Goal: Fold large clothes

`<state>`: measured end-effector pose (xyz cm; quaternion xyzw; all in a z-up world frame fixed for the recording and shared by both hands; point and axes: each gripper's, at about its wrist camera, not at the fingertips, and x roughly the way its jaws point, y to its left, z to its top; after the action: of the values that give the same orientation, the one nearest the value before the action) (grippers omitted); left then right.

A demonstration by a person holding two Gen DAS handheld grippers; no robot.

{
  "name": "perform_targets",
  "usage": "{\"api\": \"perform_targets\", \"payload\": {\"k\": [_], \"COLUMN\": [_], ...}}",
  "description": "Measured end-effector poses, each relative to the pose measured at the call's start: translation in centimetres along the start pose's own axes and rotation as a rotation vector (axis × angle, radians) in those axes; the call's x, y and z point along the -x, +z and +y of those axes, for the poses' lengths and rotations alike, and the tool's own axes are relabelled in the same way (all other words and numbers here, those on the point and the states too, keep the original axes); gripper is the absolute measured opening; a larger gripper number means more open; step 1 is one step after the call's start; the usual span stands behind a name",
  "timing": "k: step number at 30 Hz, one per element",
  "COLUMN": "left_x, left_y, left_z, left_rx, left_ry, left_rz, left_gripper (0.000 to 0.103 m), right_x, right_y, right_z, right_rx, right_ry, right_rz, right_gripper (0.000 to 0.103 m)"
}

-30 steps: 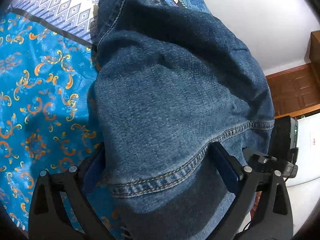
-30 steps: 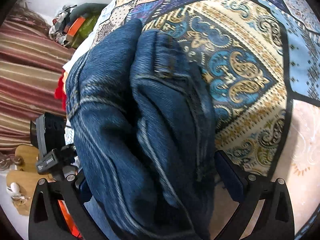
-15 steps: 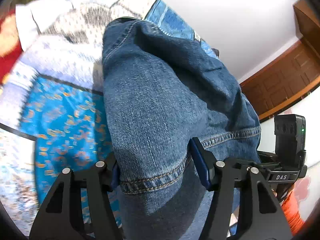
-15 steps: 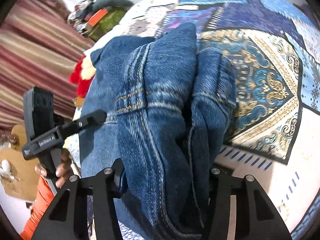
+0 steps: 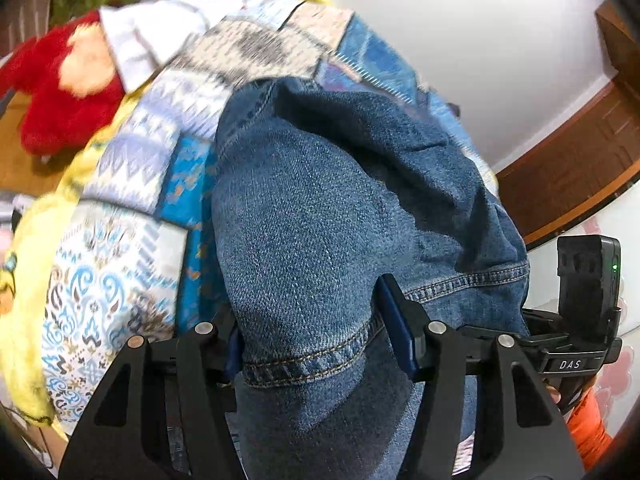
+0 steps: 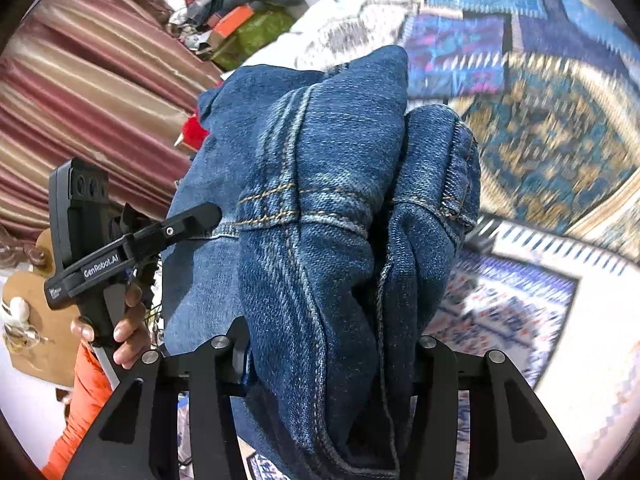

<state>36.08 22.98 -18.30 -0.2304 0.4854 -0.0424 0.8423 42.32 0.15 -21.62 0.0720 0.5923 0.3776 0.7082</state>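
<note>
The jeans (image 5: 320, 216) hang bunched in the air above the bed (image 5: 120, 272), held at two places; the left gripper (image 5: 316, 340) is clamped on a stitched hem, its blue pads pressed into the denim on either side, and the right gripper (image 6: 324, 356) is clamped on a thick gathered roll of denim near the seams. Judging by this, the step in hand is the lift and carry of the jeans (a fold in the air, or a move toward laying them flat; which one cannot be told). The next move likely calls for lowering both grippers together toward the middle of the quilt (image 6: 552, 152), keeping the denim taut between them so it lands without creases, and only then letting go. A red plush toy (image 5: 60, 92) lies at the bed's far edge, a heap of bags (image 6: 240, 24) beyond it; no basket, box or other container is visible, so nothing can be said of contents.
</note>
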Motion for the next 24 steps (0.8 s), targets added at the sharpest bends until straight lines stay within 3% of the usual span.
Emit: {"api": "perform_targets", "payload": {"k": [5, 10, 16, 20, 24], "left_x": [-4.3, -4.3, -2.8, -1.6, -0.3], "left_y": [-2.4, -3.9, -4.5, -4.8, -4.6], "left_z": [3.1, 3.1, 1.0, -0.8, -1.8], "left_rx": [0.070, 0.017, -0.113, -0.271, -0.368], "left_ry": [0.073, 0.097, 0.212, 0.300, 0.326], "left_rz": [0.098, 0.031, -0.010, -0.056, -0.109], "left_gripper": [0.058, 0.059, 0.059, 0.059, 0.059], "right_x": [-3.9, -3.0, 0.1, 1.6, 3.3], "right_y": [-0.2, 0.2, -0.7, -1.1, -0.5], "right_z": [-1.8, -0.6, 1.0, 1.7, 2.7], "right_rx": [-0.044, 0.068, 0.212, 0.250, 0.287], "right_ry": [-0.029, -0.112, -0.244, -0.267, -0.292], "right_rz": [0.046, 0.030, -0.026, -0.047, -0.112], "right_gripper": [0.047, 0.047, 0.048, 0.049, 0.049]}}
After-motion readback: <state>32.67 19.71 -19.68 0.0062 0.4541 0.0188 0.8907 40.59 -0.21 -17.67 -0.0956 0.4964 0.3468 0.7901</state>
